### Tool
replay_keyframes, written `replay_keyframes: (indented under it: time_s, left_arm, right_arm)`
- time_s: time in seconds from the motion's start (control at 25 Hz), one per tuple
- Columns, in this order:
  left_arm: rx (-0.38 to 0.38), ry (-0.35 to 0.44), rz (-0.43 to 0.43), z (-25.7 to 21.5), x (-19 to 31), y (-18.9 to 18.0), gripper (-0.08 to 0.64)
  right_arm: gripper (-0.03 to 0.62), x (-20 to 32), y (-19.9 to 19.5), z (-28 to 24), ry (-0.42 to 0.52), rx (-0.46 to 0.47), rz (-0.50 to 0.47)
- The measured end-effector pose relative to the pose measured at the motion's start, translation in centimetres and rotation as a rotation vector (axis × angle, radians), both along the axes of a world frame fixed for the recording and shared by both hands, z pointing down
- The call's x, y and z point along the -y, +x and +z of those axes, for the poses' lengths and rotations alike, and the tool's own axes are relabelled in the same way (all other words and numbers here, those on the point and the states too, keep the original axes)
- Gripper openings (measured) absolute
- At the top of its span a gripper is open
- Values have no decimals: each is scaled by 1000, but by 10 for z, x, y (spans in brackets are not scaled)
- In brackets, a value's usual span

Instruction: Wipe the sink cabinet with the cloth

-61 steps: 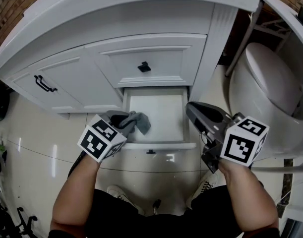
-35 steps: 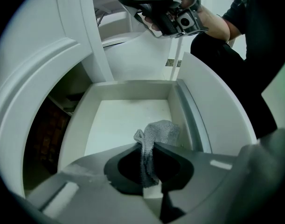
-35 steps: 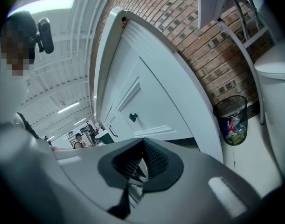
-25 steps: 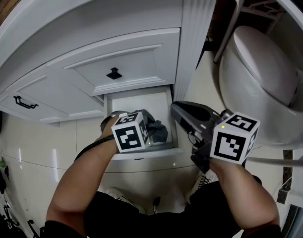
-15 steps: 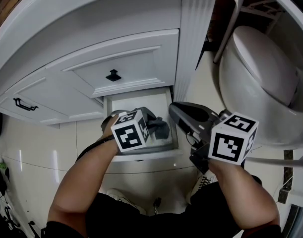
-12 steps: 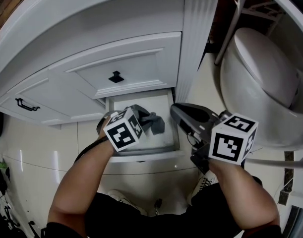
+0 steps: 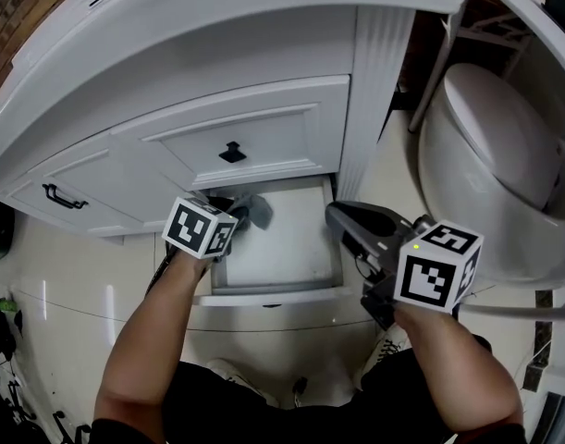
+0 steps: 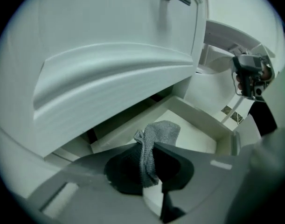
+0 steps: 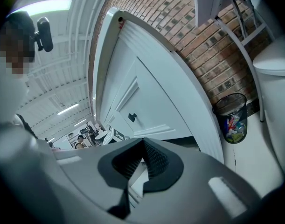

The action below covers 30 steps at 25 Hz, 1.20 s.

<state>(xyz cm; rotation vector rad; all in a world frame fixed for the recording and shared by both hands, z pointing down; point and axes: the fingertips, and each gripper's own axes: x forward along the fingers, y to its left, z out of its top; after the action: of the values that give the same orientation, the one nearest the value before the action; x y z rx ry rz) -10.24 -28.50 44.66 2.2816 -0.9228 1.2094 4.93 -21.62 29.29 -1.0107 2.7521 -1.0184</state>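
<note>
The white sink cabinet [image 7: 264, 109] has its bottom drawer [image 7: 287, 248] pulled out. My left gripper [image 7: 234, 207] is shut on a grey cloth [image 7: 252, 211] at the drawer's back left corner, just under the upper drawer front. In the left gripper view the cloth [image 8: 156, 134] hangs pinched between the jaws of the left gripper [image 8: 149, 148], above the drawer's white inside [image 8: 193, 134]. My right gripper [image 7: 349, 220] hovers over the drawer's right edge, shut with nothing in it. In its own view the right gripper [image 9: 142, 146] points at the cabinet front [image 9: 142, 101].
A white toilet [image 7: 490, 155] stands close on the right. A mesh wastebasket [image 9: 232, 118] sits by the brick wall beside it. A black knob [image 7: 232, 152] is on the upper drawer and a black handle [image 7: 62, 197] on the left door. The person's shoe [image 7: 231, 373] is below the drawer.
My left gripper carried the cloth from the drawer's front right to its back left corner. The right gripper stayed almost still.
</note>
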Motion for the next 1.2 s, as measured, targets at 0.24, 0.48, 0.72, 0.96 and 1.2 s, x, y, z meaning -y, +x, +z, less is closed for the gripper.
replay_keyframes:
  time_s: [0.24, 0.48, 0.72, 0.96, 1.2]
  left_arm:
    - [11, -27, 1, 13, 1, 15, 38]
    - [-6, -21, 27, 8, 5, 39, 38]
    - [-26, -51, 99, 12, -11, 77, 38]
    - [-79, -64, 142, 11, -20, 118, 37]
    - [-121, -48, 149, 1, -22, 131, 38]
  right_arm:
    - [5, -1, 7, -5, 8, 12, 14]
    - [5, -3, 9, -8, 10, 25, 10]
    - [5, -4, 10, -11, 13, 38, 8]
    - [4, -5, 11, -12, 12, 42, 7]
    - [4, -6, 11, -13, 13, 43, 9]
